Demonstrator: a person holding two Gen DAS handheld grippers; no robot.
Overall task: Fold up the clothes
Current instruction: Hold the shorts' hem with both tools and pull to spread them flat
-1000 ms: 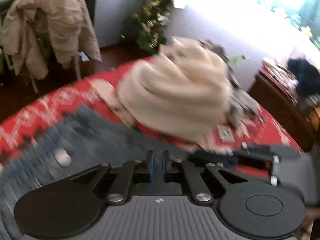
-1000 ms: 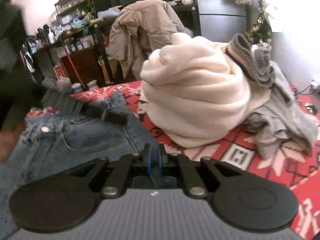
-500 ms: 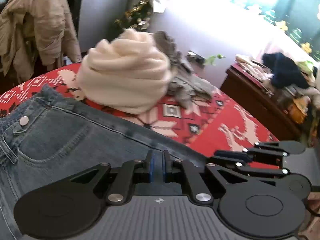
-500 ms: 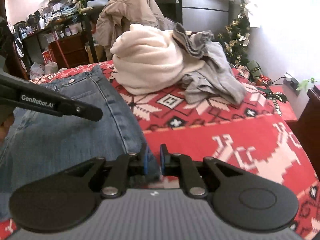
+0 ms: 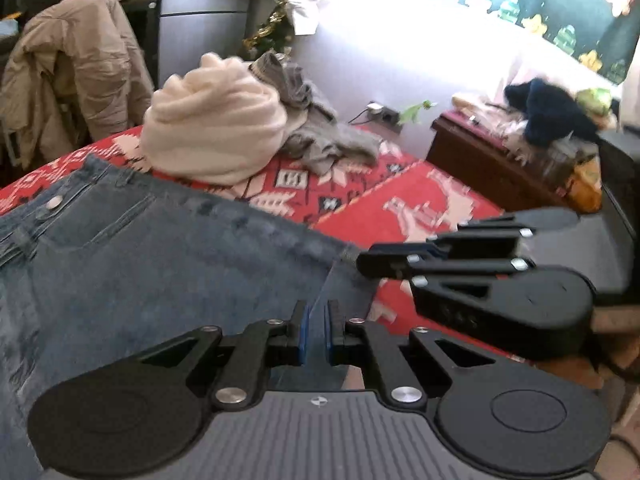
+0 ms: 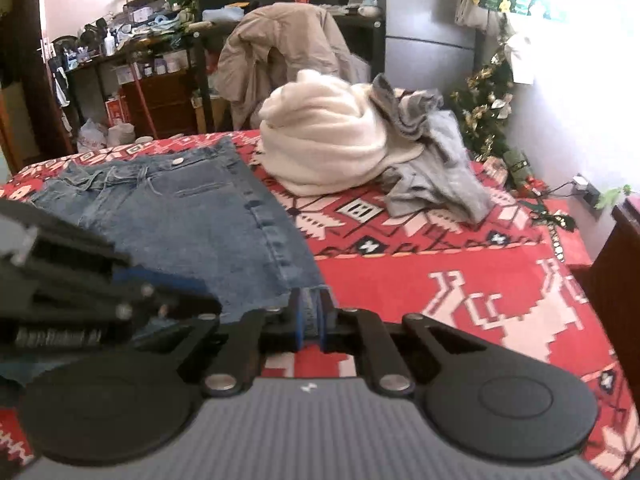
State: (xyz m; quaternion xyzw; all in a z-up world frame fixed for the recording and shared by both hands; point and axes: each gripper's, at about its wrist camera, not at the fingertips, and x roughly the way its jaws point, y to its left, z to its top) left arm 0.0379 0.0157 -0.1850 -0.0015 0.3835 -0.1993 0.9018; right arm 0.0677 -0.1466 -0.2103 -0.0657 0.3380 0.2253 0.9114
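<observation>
both my jaws are clamped on denim, left gripper (image 5: pixel 315 338) and right gripper (image 6: pixel 309 322) pinching the near hem of the jeans (image 6: pixel 192 216). the jeans run lengthwise from my pads toward the waistband at upper left, the right one nearer the edge. since a second ago, they've pulled out flatter, away from the cream sweater (image 6: pixel 324 148).

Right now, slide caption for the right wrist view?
Right gripper closing on jeans hem; cream sweater heaped behind on red blanket.
</observation>
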